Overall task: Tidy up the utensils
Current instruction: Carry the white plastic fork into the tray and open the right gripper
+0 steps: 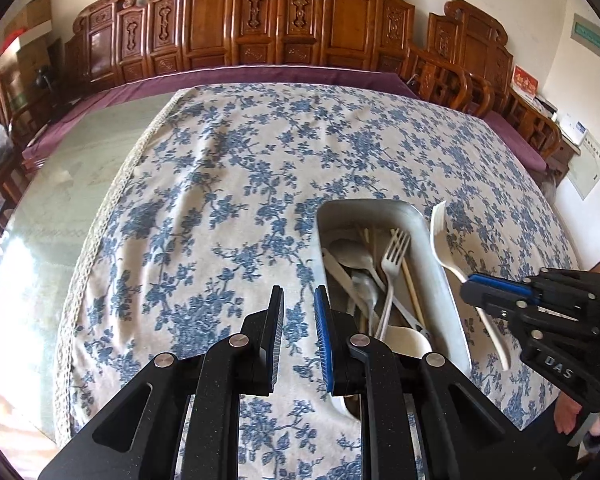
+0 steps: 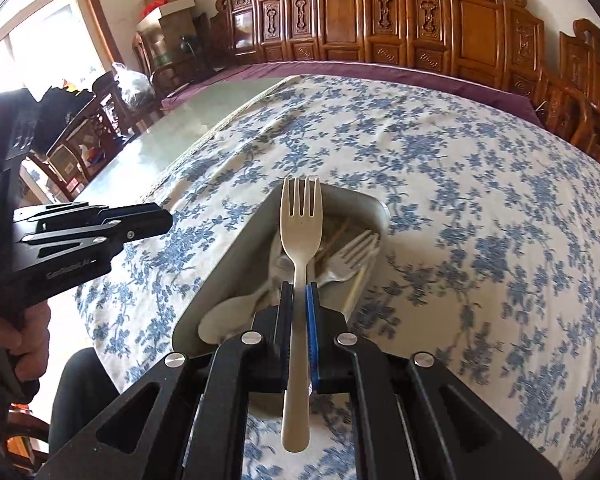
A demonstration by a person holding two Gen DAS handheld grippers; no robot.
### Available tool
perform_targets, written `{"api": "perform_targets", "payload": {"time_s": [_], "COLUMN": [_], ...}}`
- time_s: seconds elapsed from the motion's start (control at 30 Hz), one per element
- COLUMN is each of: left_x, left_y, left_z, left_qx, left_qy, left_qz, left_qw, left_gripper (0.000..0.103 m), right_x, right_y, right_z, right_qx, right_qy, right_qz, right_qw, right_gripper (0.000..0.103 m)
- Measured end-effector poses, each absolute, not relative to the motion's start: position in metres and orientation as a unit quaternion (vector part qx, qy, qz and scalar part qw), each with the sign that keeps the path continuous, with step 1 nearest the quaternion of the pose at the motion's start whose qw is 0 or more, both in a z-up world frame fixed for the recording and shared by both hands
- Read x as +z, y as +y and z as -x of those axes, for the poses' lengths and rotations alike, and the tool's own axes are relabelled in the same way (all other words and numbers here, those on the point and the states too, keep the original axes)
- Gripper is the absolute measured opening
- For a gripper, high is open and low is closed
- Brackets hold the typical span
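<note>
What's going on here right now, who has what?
A person is sorting cutlery at a table with a blue-flowered cloth. The right tool is shut on a cream plastic fork, held above the metal tray. The tray already holds a metal fork, spoons and chopsticks. The left tool is empty, jaws slightly apart, beside the tray.

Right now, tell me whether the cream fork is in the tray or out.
Out. The right gripper is shut on the cream fork, holding it above the tray, tines pointing away.
</note>
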State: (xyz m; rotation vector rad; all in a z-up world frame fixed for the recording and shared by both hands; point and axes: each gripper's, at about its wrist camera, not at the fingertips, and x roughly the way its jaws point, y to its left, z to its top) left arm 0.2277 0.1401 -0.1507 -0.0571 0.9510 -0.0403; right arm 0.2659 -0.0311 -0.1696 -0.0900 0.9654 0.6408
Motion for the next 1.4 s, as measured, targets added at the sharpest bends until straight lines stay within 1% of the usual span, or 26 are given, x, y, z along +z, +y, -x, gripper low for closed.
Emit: {"api": "perform_targets", "payload": {"time_s": [0.27,0.87,1.17,1.4], "left_x": [-0.15,-0.157,-0.157,-0.154], "left_y": [0.155,0.161,0.16,0.158], "left_z": [-0.223,-0.224,-0.224,-0.22], "left_qx": [-0.013,-0.01,-0.01,-0.009], "left_qy": [0.455,0.462,0.463,0.46], "left_qz": [0.037,0.041,0.041,0.04], "left_qw": [0.889,0.886,0.885,0.887], "left_gripper": [0.015,0.015,0.015,0.015], "right_x": [-0.185,-0.227,-0.234,-0.214], "right_y": [-0.011,0.013,0.011,0.01], "right_z": [-0.284,-0.319,-0.321,-0.308], "right_qx": [0.304,0.269,0.256,0.278], "right_qy": [0.478,0.529,0.532,0.502], "right_qz": [0.023,0.008,0.017,0.02], "right_qw": [0.824,0.805,0.807,0.819], "right_gripper": [0.008,0.008,0.009,0.01]}}
